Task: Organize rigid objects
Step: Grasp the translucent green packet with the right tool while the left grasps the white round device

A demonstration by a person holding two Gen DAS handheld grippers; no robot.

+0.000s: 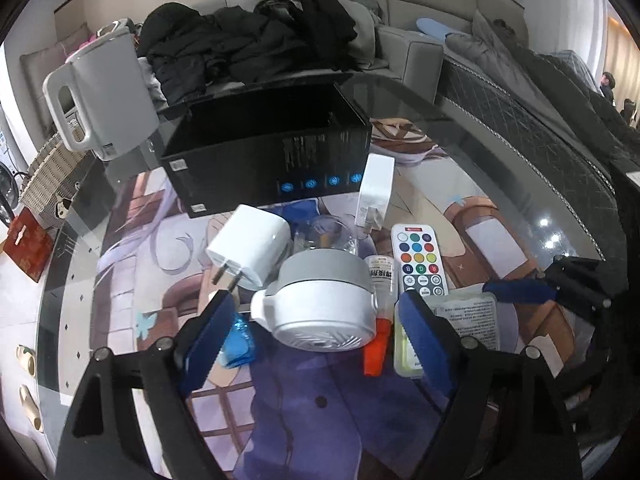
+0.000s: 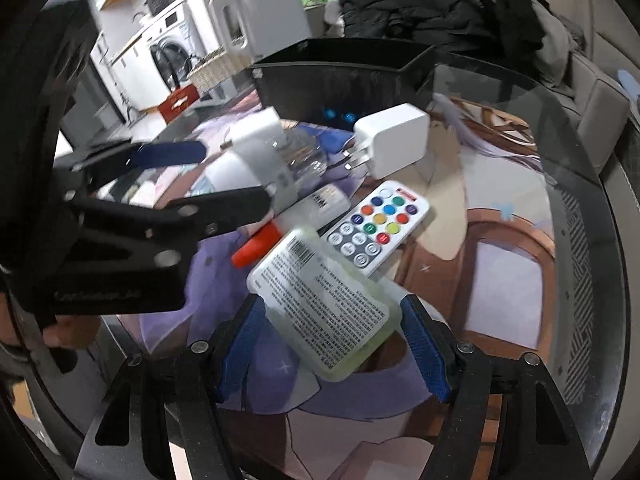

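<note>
In the left wrist view my left gripper (image 1: 316, 300) is open, its blue pads on either side of a round white and grey device (image 1: 324, 304) with small gaps. In the right wrist view my right gripper (image 2: 330, 312) is open with a pale green flat case (image 2: 324, 304) lying askew between its pads. That case (image 1: 468, 320) also shows beside the right gripper's finger (image 1: 516, 292). The left gripper (image 2: 224, 176) appears at the left, straddling the device (image 2: 256, 160). A remote (image 1: 420, 258) (image 2: 380, 224) with coloured buttons, a white charger (image 1: 250, 246) and an orange-capped bottle (image 1: 378, 344) lie close by.
An open black box (image 1: 268, 148) (image 2: 340, 76) stands behind the clutter, a second white charger (image 1: 374, 188) (image 2: 392, 140) next to it. A white kettle (image 1: 100, 92), a woven basket (image 1: 48, 180) and a clear cup (image 1: 324, 236) are also on the glass table (image 1: 500, 152).
</note>
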